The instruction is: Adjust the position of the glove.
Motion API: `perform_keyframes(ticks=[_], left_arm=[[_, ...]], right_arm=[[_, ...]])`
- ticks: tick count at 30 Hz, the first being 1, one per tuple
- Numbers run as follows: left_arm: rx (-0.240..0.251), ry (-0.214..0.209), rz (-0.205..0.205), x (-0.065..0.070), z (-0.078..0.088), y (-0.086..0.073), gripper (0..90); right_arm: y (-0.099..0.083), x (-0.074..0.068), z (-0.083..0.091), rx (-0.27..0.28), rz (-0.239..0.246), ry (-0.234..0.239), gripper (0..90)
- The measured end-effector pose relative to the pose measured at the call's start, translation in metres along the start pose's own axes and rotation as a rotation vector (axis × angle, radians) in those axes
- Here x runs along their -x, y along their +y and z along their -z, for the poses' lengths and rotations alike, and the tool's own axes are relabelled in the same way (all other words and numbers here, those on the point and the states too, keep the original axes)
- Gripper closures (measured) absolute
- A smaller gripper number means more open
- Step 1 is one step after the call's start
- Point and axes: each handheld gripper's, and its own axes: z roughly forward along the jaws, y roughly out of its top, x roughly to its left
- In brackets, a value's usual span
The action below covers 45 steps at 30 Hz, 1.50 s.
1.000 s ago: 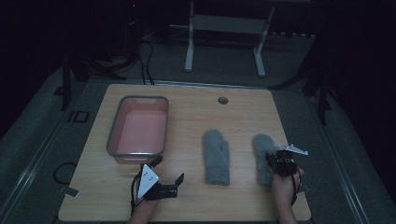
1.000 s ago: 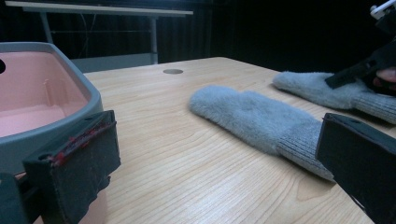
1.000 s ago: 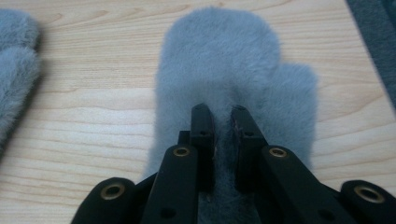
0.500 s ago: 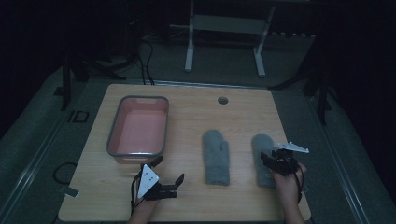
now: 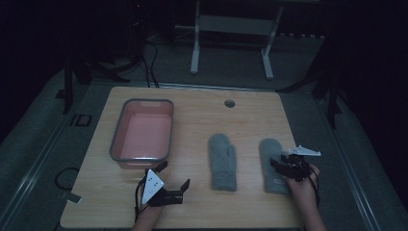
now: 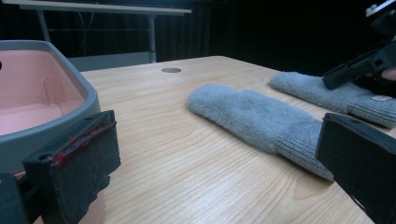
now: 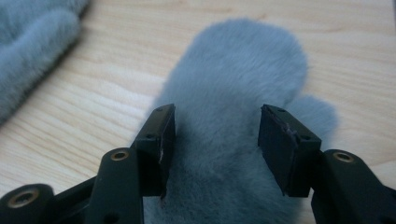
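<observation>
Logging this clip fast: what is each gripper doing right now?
Left gripper: open, holding nothing, near the pink tub.
Right gripper: open, fingers either side of the right grey mitten, not closed on it.

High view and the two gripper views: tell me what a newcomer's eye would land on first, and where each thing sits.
Two fluffy grey mittens lie side by side on the wooden table: the left mitten mid-table, the right mitten nearer the right edge. The right gripper hangs open over the right mitten, a jaw on either side. A pink tub with a grey rim sits at the table's left, with the open left gripper just in front of it.
</observation>
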Motion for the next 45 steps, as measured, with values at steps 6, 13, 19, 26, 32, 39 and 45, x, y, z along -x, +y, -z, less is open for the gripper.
perform_keyframes(ticks=[6,13,19,26,32,39,45], left_arm=[[-0.001,-0.004,0.001,0.000,0.000,0.000,0.1],[-0.002,-0.002,0.001,0.000,0.000,0.000,0.1],[-0.003,0.001,0.001,0.000,0.000,0.000,0.1],[-0.001,0.001,0.005,0.000,0.000,0.000,0.1],[0.000,0.002,0.006,0.000,0.000,0.000,0.1],[0.000,0.003,0.007,0.000,0.000,0.000,0.1],[0.000,0.002,0.008,0.000,0.000,0.000,0.1]], right_arm=[[-0.006,-0.004,-0.012,-0.054,0.026,-0.018,42.6],[-0.010,-0.005,-0.012,-0.050,0.070,0.018,46.7],[-0.010,-0.013,-0.010,-0.042,0.004,-0.027,74.5],[0.000,-0.017,0.002,-0.011,-0.062,-0.062,79.3],[0.015,-0.020,0.016,0.017,-0.085,-0.081,79.4],[0.044,-0.036,0.036,0.074,-0.086,-0.085,79.4],[0.062,-0.054,0.040,0.087,-0.068,-0.063,79.4]])
